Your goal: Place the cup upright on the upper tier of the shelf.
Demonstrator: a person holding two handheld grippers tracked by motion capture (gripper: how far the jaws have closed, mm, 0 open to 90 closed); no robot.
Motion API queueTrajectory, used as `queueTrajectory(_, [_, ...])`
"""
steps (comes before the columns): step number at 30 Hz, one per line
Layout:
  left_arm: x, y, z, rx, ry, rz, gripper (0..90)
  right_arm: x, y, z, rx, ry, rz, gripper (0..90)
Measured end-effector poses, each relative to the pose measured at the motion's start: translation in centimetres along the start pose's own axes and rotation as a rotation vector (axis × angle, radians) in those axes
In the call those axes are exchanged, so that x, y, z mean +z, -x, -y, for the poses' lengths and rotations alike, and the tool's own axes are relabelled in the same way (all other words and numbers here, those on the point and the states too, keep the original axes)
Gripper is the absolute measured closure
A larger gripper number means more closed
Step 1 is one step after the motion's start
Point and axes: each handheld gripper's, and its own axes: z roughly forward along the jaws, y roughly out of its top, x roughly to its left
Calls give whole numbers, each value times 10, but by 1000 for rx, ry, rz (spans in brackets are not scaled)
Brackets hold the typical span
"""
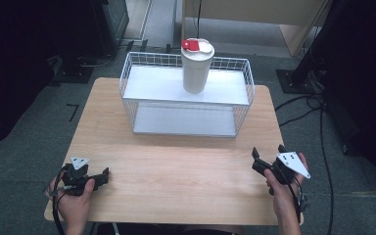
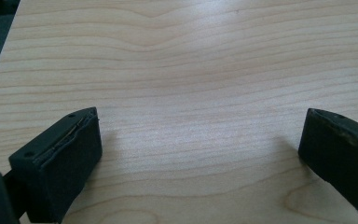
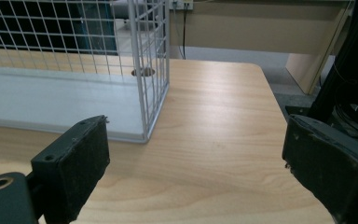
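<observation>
One white cup (image 1: 196, 66) with a red-tabbed lid is standing upright on the top shelf of the white wire rack (image 1: 186, 93), which is sitting toward the far edge of the wooden worktop (image 1: 176, 166). Well apart from it, the left hand-held gripper (image 1: 103, 177) is resting near the front left corner with its jaws spread and nothing between them. The right hand-held gripper (image 1: 267, 156) is hovering near the front right edge, its jaws likewise spread wide and facing the rack's corner.
</observation>
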Motion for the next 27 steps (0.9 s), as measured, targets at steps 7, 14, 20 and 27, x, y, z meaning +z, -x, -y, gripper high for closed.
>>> queueTrajectory(7, [0,0,0,2,0,0,0,-9,12,19,3,-38,21,74])
queueTrajectory(14, [0,0,0,1,0,0,0,-18,22,31,-7,-72,40,74])
queueTrajectory(20, [0,0,0,2,0,0,0,-26,31,44,-5,-109,58,74])
queueTrajectory(27, [0,0,0,2,0,0,0,-33,39,57,-11,-172,77,74])
